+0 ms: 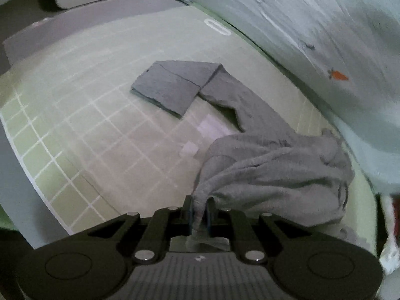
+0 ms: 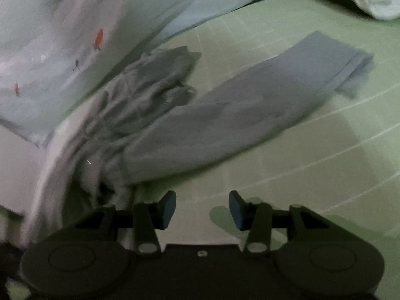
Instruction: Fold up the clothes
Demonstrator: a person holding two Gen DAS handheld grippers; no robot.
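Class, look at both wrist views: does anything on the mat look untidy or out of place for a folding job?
Yes. The grey trousers are half done: the leg end lies folded flat, but the waist end is bunched where the left gripper pinches it. The right gripper is open, holding nothing.

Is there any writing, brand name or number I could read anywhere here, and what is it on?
None can be read.
Small pale mark on the left tool's body: too small and blurred to read.
Green mat: white grid lines only, no numbers visible.
Pale printed cloth: small orange figures, pictures rather than words.
Grey trousers: no label visible.
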